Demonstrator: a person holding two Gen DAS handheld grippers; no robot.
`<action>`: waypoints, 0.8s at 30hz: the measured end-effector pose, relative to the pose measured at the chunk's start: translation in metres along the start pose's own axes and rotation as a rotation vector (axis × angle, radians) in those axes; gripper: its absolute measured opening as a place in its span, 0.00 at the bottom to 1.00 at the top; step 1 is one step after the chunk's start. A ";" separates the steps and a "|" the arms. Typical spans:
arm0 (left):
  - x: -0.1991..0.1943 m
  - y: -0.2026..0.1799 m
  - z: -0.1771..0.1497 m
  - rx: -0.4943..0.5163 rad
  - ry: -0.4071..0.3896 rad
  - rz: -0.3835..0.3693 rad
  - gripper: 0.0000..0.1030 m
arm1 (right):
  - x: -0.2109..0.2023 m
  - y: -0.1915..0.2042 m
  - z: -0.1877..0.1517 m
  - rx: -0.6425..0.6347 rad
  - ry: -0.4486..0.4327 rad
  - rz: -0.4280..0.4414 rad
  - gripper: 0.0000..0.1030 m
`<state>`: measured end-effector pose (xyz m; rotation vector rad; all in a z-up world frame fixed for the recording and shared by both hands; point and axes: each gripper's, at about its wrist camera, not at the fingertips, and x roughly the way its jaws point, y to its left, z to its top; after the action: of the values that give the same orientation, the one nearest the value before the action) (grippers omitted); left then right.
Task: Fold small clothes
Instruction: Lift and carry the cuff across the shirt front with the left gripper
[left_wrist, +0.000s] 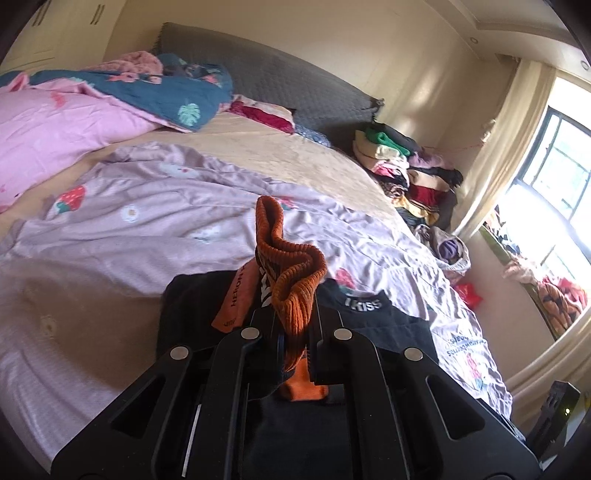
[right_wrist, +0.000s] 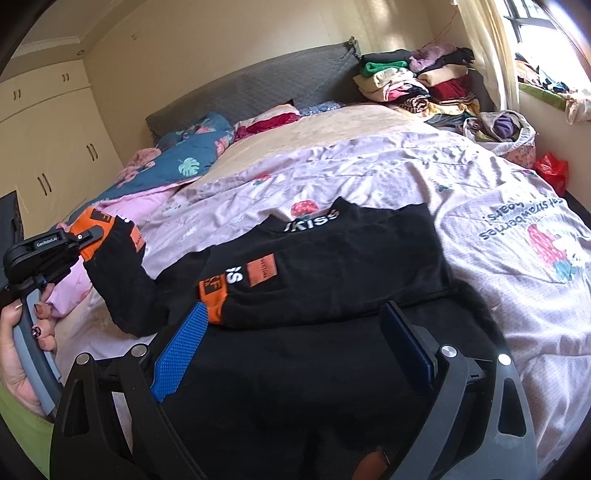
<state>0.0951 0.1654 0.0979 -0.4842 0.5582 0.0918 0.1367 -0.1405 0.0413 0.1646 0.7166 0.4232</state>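
Note:
A small black top with orange cuffs and white "KISS" lettering at the neck lies on the lilac strawberry sheet. One sleeve with its orange cuff is folded across the body. My left gripper is shut on the other sleeve's orange ribbed cuff and holds it lifted off the bed at the left; it also shows in the right wrist view. My right gripper is open with blue pads, just above the top's near hem, holding nothing.
Pink and teal quilts are bunched at the head of the bed by the grey headboard. A stack of folded clothes and a bag sit at the bed's far right by the window. Wardrobes stand at left.

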 end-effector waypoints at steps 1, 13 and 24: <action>0.003 -0.005 0.000 0.004 0.005 -0.006 0.03 | -0.001 -0.003 0.002 -0.001 0.001 -0.002 0.91; 0.025 -0.045 0.005 0.056 0.017 -0.027 0.02 | -0.010 -0.026 0.030 -0.022 -0.012 0.011 0.91; 0.043 -0.095 0.003 0.125 0.032 -0.065 0.02 | -0.010 -0.063 0.034 0.019 -0.018 0.023 0.91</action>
<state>0.1527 0.0811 0.1165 -0.3819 0.5756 -0.0135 0.1725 -0.2012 0.0540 0.1945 0.7015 0.4365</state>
